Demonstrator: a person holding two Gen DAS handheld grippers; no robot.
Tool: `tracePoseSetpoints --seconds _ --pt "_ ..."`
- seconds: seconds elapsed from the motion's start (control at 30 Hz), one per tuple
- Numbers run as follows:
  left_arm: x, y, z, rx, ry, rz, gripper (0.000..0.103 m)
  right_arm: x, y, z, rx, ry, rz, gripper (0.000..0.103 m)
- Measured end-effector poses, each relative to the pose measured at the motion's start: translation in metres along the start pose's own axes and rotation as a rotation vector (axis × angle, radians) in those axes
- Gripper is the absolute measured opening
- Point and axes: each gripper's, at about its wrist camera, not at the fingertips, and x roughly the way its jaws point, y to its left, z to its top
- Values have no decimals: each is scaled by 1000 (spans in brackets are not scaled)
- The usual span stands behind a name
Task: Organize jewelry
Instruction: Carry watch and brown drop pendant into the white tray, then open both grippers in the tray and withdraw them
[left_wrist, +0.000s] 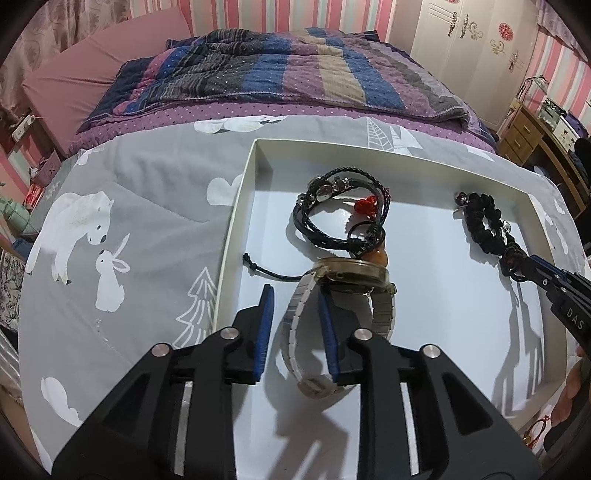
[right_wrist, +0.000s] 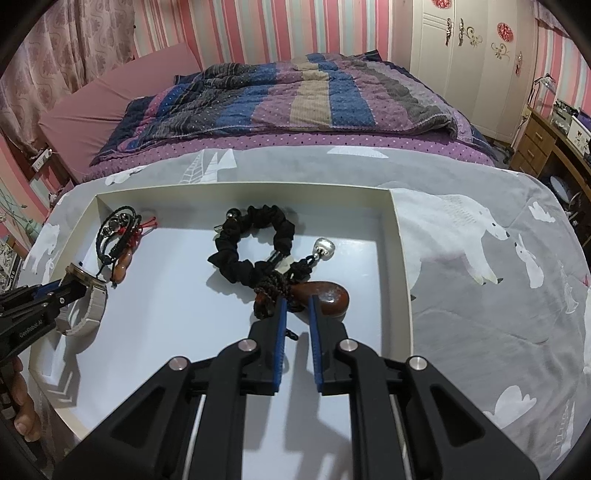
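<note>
left gripper (left_wrist: 295, 295) jaws straddle the watch (left_wrist: 343, 291) band; right gripper (right_wrist: 295, 306) jaws grip the dark cord (right_wrist: 269, 291) (white tray (right_wrist: 400, 258), on bed).

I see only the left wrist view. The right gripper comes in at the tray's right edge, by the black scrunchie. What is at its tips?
Observer: A brown teardrop pendant lies at the right gripper tips, tied to the scrunchie by dark cord.
Operator: And the small shiny thing near the scrunchie, what is it?
Observer: A silver bell-like charm on the same cord, just beyond the pendant.
</note>
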Motion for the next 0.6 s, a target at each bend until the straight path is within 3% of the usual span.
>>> tracePoseSetpoints --seconds 0.2,0.23,0.3,0.47,0.6 --pt "-7 1 2 -3 -7 -27 47 -6 6 1 -22 -1 12 14" --pt "-9 0 2 3 -15 -15 54 -6 7 1 -23 -2 12 17" --pt "-14 -3 2 23 -46 12 59 -9 6 1 -18 -13 10 41" --pt "-25 -5 3 24 -76 -5 71 -18 3 3 1 -40 11 45" --pt "-40 -2 4 17 -117 -7 82 -31 -4 7 27 -85 7 59"
